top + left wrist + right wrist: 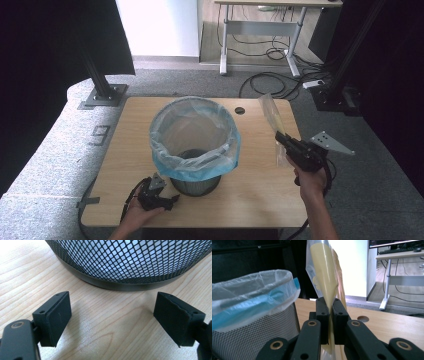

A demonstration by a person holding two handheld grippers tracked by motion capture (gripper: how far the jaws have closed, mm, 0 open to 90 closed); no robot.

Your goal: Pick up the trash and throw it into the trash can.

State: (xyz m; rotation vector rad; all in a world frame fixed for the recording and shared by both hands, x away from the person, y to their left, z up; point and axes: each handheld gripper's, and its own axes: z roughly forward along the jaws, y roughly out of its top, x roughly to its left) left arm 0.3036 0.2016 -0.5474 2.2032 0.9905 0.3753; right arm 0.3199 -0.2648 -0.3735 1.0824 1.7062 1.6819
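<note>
A black mesh waste bin point(196, 181) lined with a clear and blue plastic bag point(195, 135) stands in the middle of the wooden table point(260, 185). My right gripper point(281, 138) is to the right of the bin, shut on a clear yellowish plastic packet point(272, 116) that stands up above the jaws. In the right gripper view the packet point(325, 272) rises from between the closed jaws of the right gripper point(330, 315), beside the bin rim point(259, 290). My left gripper point(170, 202) lies low at the bin's base, open and empty; its view has the left gripper point(112, 317) facing the mesh wall point(130, 260).
A round cable hole point(240, 110) sits in the table's far edge. Black frame posts point(100, 80) stand at the back left and right. Cables and a power strip point(312, 83) lie on the carpet behind, below a desk point(260, 30).
</note>
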